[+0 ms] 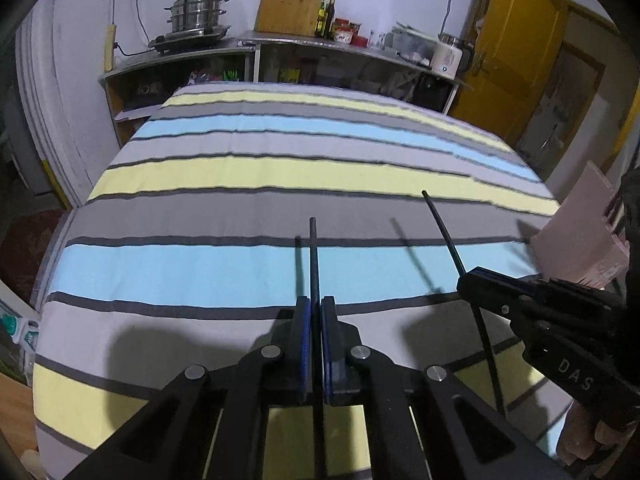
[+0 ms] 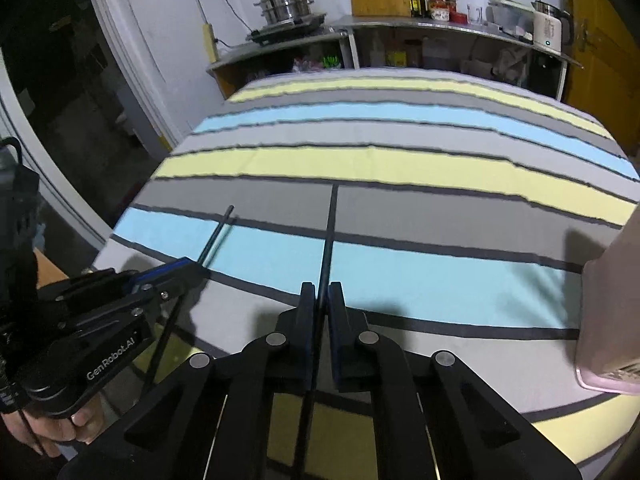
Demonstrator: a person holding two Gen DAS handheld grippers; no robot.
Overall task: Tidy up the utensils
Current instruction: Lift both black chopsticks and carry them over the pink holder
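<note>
Left gripper: the left gripper (image 1: 316, 312) was clamped on one black chopstick (image 1: 313, 256), its blue-lined jaws nearly together with the stick pinched between them.
Right gripper: the right gripper (image 2: 322, 296) was likewise closed on a second black chopstick (image 2: 329, 232), gripped partway along so that the stick ran back between the linkage arms.
Count: two grippers, two chopsticks, one in each; one pink holder (image 2: 612, 312).
Chopstick look: both were thin, straight, plain dark rods with blunt tips, held above the cloth and pointing away toward the far shelf; each threw a shadow on the fabric.
Position: in the left wrist view the right gripper's stick angled up and leftward from the right side; the two sticks were near each other and apart.
Holder: it stood at the right edge of the table, just beside the right gripper; its opening was not visible.
Surface: a striped tablecloth (image 1: 280, 176) in grey, yellow and light blue bands.
Background: one steel steamer pot (image 1: 196, 12) on a cooktop, one wooden cutting board (image 1: 290, 0) leaning on the wall, bottles and an electric kettle (image 2: 550, 30) on the shelf (image 1: 320, 46).
</note>
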